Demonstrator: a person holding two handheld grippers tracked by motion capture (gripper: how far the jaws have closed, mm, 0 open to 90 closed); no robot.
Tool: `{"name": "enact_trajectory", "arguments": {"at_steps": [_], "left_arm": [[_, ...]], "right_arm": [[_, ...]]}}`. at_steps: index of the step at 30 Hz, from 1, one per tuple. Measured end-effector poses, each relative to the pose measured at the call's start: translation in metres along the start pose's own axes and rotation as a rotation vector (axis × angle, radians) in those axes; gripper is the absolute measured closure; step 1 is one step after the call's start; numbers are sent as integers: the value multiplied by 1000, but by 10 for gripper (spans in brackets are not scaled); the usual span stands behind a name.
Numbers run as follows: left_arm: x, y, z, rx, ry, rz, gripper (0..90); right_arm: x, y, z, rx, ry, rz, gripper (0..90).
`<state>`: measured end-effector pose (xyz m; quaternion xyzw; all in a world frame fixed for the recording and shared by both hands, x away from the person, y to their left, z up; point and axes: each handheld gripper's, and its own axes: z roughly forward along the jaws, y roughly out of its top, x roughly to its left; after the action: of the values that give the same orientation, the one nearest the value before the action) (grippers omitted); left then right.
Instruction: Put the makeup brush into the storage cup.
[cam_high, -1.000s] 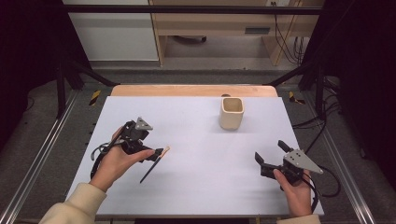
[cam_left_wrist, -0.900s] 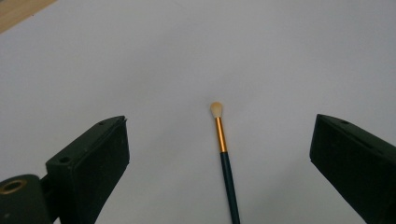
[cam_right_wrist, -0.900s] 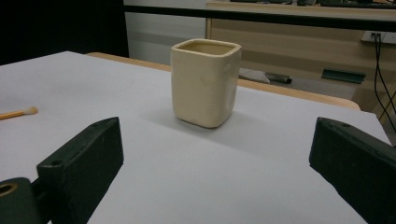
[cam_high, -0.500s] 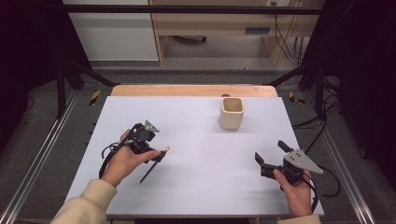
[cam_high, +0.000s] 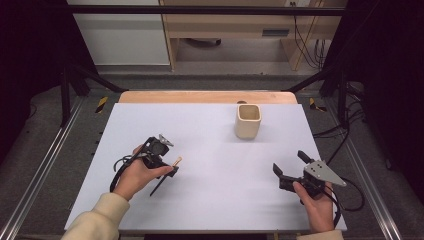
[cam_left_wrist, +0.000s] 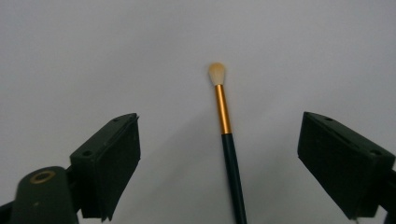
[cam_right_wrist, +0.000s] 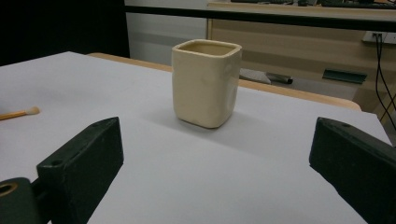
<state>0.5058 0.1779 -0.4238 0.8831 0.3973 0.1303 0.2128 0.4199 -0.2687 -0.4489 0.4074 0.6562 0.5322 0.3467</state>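
A thin brush (cam_high: 159, 186) with a dark handle, gold ferrule and cream tip lies flat on the white table (cam_high: 215, 145), left of centre. My left gripper (cam_high: 169, 168) points down over it. In the left gripper view the brush (cam_left_wrist: 229, 140) runs up the gap between the two jaws, and neither pad touches it. Those jaws have just been closing a little, but my left gripper (cam_left_wrist: 220, 122) is still open. My right gripper (cam_high: 289, 161) rests open near the front right, facing a cream square cup (cam_right_wrist: 205, 81) with nothing between its jaws (cam_right_wrist: 217, 128).
The cup (cam_high: 248, 121) stands upright toward the back of the table, right of centre. A wooden strip (cam_high: 207, 96) borders the far edge. Metal rails (cam_high: 45, 165) run along both sides of the table, with cables on the floor at the right.
My left hand has moved slightly right and sunk over the brush, and its jaws have narrowed a little around it. The brush, cup and right gripper have not moved.
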Motion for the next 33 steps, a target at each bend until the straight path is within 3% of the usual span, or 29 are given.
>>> {"name": "enact_trajectory", "arguments": {"at_steps": [9, 33], "left_arm": [[2, -5, 6, 26, -1, -27, 195], [-2, -7, 8, 52, -1, -28, 234]], "right_arm": [[0, 0, 0, 1, 2, -4, 34], [0, -1, 0, 1, 5, -6, 35]]}}
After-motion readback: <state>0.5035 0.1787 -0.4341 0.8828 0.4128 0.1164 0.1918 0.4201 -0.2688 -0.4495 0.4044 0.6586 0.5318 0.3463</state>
